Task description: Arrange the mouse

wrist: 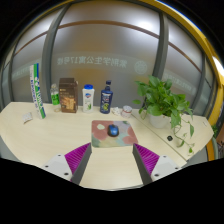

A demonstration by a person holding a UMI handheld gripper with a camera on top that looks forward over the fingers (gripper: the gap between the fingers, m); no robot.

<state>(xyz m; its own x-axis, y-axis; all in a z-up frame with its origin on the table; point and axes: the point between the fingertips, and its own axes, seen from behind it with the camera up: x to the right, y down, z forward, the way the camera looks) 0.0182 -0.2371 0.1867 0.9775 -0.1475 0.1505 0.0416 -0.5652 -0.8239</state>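
Gripper view: jaws point(110, 160) stand apart with nothing between them, magenta pads facing inward, aimed at the mouse point(114, 130). It sits on a patterned mouse pad point(104, 135) just ahead of the fingertips, on the pale bench point(40, 135). Far left stand a green-and-white tube point(38, 92), a brown box point(68, 97) and bottles point(96, 97); a potted plant point(163, 102) stands right. The open stance suits an approach; no grasp is made yet.
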